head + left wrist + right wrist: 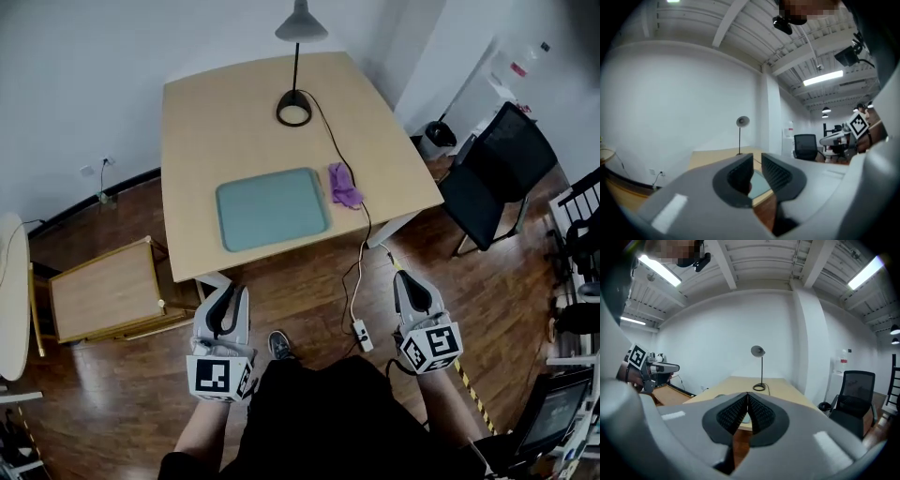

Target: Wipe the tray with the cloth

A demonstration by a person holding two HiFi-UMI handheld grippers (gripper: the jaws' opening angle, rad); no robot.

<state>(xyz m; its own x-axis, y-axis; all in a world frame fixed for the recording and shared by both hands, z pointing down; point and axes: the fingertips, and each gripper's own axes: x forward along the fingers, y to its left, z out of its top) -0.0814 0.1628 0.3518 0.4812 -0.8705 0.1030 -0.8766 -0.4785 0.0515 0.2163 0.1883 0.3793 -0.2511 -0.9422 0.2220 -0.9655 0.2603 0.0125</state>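
Head view: looks steeply down on a pale wooden desk [234,122]. Finds the tray [272,208] lying flat near the front edge, a grey-green rectangle with rounded corners and a low raised rim, bare inside. Finds the cloth [344,186] just beside the tray's right rim, a small purple rag bunched into a loose heap, close against the black cable [349,159] of the lamp [296,66]. Places both well apart from the left claw [230,295] and the right claw [410,284], held over the wooden floor [309,300] short of the desk.

Likely handling: cloth soft, light and limp, best pinched at the raised top of the heap, clear of the cable. Tray probably stiff, smooth and light, so apt to slide under wiping unless steadied at a rim.

Left gripper view: shows the left claw [757,161] with a narrow gap between the pads and nothing in it. Gives only a sliver of tray [761,183] beyond the gap.

Right gripper view: shows the right claw [747,401] fully closed, pads touching, holding nothing. Looks past it to desk [778,390] and lamp [759,352]; cloth not made out.
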